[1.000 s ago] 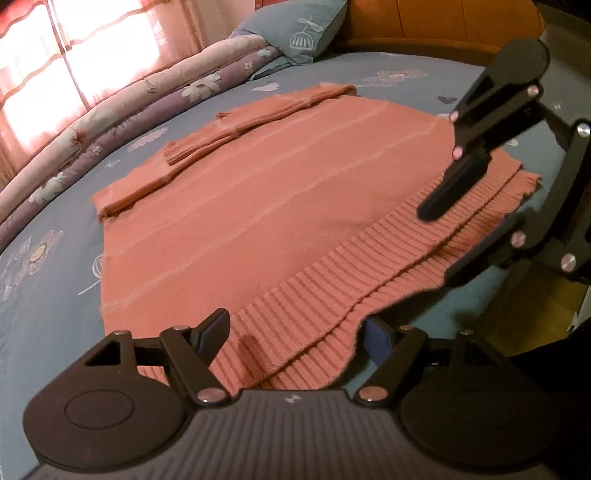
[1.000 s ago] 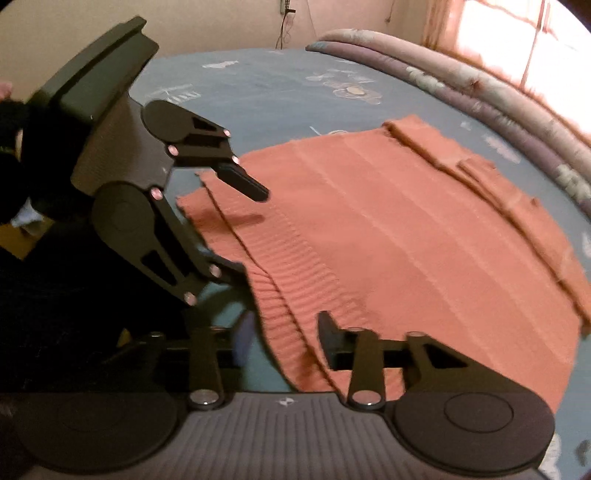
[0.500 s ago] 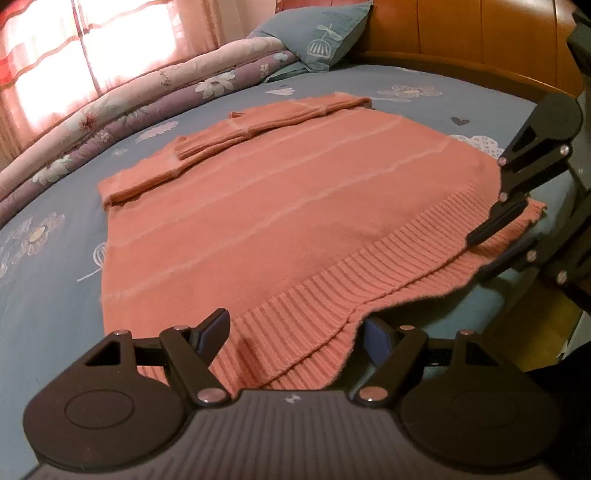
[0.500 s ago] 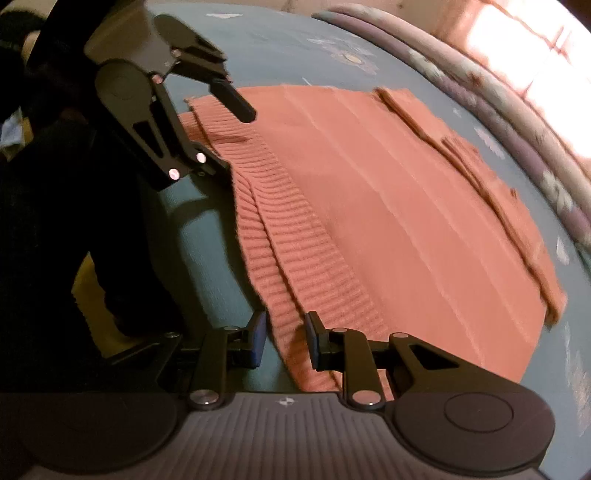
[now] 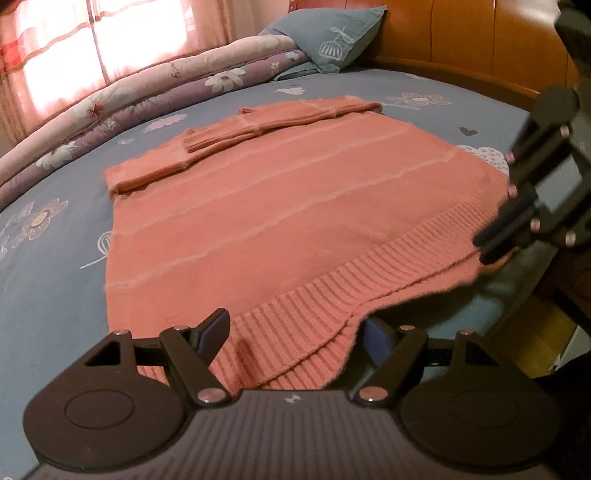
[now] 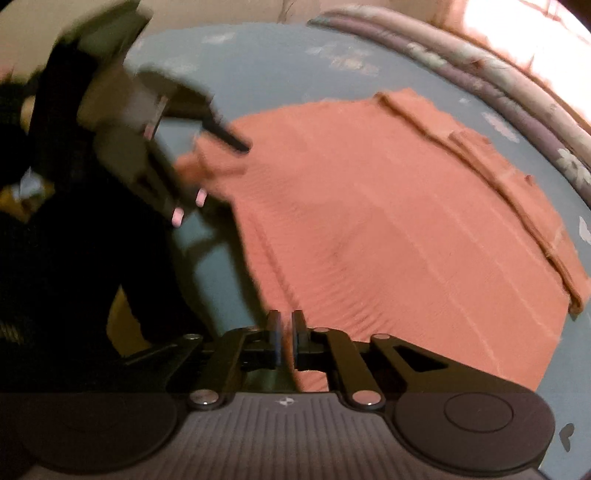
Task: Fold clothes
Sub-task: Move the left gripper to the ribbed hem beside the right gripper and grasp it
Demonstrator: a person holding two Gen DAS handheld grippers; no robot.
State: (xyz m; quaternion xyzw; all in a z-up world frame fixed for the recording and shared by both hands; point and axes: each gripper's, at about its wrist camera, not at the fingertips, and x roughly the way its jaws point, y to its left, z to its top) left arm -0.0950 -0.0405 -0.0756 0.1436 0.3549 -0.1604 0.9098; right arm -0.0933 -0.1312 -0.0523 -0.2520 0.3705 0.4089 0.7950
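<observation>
Here, taken view by view:

Left wrist, garment: the salmon-pink knitted sweater with a ribbed hem (image 5: 295, 206) lies flat on the blue flower-printed bedsheet (image 5: 55, 295), sleeves folded in along its far edge.
Left wrist, own fingers: the left gripper (image 5: 295, 336) stands wide open, its two blue-padded fingers on either side of the hem's near corner, not clamped on it.
Left wrist, other tool: the right gripper (image 5: 491, 247) shows at the right edge, fingers nearly together at the hem's other corner; blur hides whether cloth sits between them.
Left wrist, writing: the blue-grey pillow with a white birdcage print (image 5: 332, 40) carries faint lettering near its top, too small to read.
Left wrist, only here: the rolled floral quilt (image 5: 147, 96), the lit pink curtain (image 5: 74, 40) and the orange wooden headboard (image 5: 461, 33).

Right wrist, own fingers: the pads are drawn close with a thin gap at the sweater's hem edge; I cannot tell if they pinch it.
Right wrist, only here: the left gripper is seen from outside, heavily blurred, above the far hem corner, with a dark sleeve (image 6: 55, 258) behind it.
</observation>
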